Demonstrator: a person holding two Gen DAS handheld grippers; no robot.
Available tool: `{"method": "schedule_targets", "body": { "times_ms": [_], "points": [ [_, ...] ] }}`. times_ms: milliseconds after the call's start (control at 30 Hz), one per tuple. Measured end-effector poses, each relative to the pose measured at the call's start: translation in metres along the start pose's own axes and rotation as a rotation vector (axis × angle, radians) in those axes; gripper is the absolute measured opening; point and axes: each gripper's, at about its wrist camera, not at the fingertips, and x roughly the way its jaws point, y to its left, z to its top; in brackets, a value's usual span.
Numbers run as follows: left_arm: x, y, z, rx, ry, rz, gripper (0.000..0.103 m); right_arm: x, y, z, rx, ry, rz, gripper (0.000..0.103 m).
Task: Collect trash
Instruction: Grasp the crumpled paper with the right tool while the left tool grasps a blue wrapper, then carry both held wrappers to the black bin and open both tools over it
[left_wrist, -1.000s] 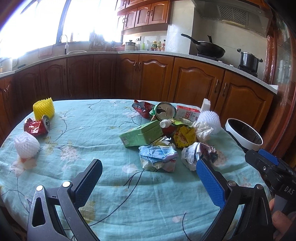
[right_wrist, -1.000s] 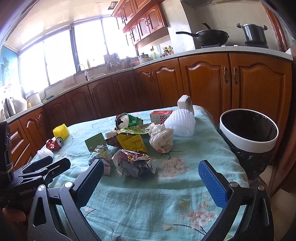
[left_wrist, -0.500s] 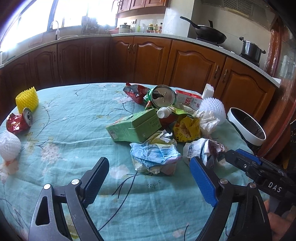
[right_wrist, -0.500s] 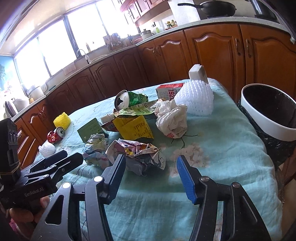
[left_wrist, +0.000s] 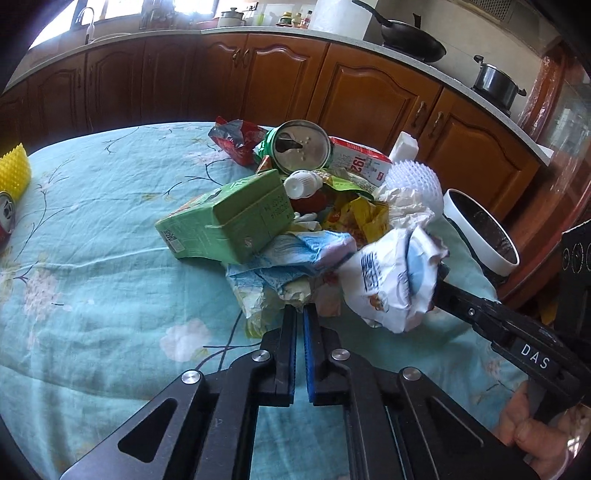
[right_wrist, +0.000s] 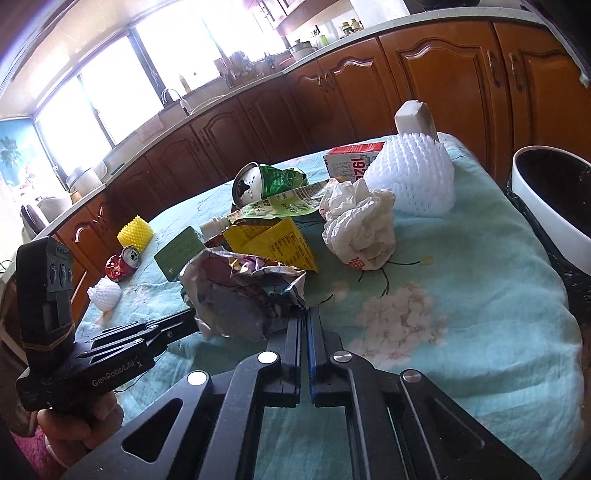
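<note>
Left tool (left_wrist: 300, 312) pinches the blue-and-white wrapper (left_wrist: 291, 258), right tool (right_wrist: 306, 314) the crumpled snack bag (right_wrist: 240, 291); next, carry both to the bin (right_wrist: 550, 206).

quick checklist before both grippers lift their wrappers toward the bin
1. Left gripper shut on blue wrapper, having just closed: ok.
2. Right gripper shut on crumpled bag, having just closed: ok.
3. Grip depth: only the edges are pinched; firmness cannot tell.
4. Green carton leans on the blue wrapper, may tip when it lifts: not ok.
5. Bin open beside the table: ok.
6. Path from right gripper to bin unobstructed: ok.
</note>
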Motion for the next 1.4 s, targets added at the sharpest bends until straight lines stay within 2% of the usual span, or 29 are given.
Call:
{"method": "schedule_targets", "body": {
  "times_ms": [233, 367, 433, 500, 567, 600, 767, 867, 1000, 1233, 1400],
  "points": [
    [-0.019, -0.023, 0.002, 0.06, -0.066, -0.038, 0.0, -0.024, -0.021, 0.001, 0.042, -0.044, -0.01, 0.002],
    [-0.03, -0.023, -0.004, 0.052, -0.083, -0.041, 0.0, -0.033, -0.03, 0.004, 0.067, -0.062, -0.012, 0.002],
    [-0.032, -0.019, -0.008, 0.043, -0.086, -0.002, 0.008, -0.039, -0.033, 0.004, 0.068, -0.07, -0.015, 0.002],
    [-0.032, -0.018, -0.012, 0.018, -0.088, 0.028, 0.042, -0.042, -0.033, 0.005, 0.069, -0.074, -0.012, 0.002],
    [-0.031, -0.016, -0.012, 0.0, -0.094, 0.067, 0.055, -0.043, -0.033, 0.005, 0.067, -0.074, -0.01, 0.002],
    [-0.029, -0.015, -0.011, -0.007, -0.091, 0.076, 0.056, -0.043, -0.033, 0.005, 0.066, -0.074, -0.01, 0.002],
    [-0.015, -0.023, -0.003, -0.005, -0.071, 0.094, 0.054, -0.039, -0.033, 0.005, 0.076, -0.07, -0.002, 0.002],
    [-0.002, -0.028, 0.002, 0.003, -0.046, 0.065, 0.016, -0.039, -0.038, 0.006, 0.088, -0.068, -0.001, 0.002],
    [-0.01, -0.038, 0.004, 0.023, -0.062, 0.024, 0.009, -0.046, -0.046, 0.006, 0.102, -0.078, -0.006, 0.002],
    [-0.048, -0.072, 0.007, 0.078, -0.114, -0.087, 0.008, -0.069, -0.062, 0.006, 0.116, -0.108, -0.032, 0.002],
    [-0.06, -0.097, 0.012, 0.126, -0.128, -0.145, 0.008, -0.085, -0.081, 0.005, 0.143, -0.134, -0.068, 0.002]
  ]
}}
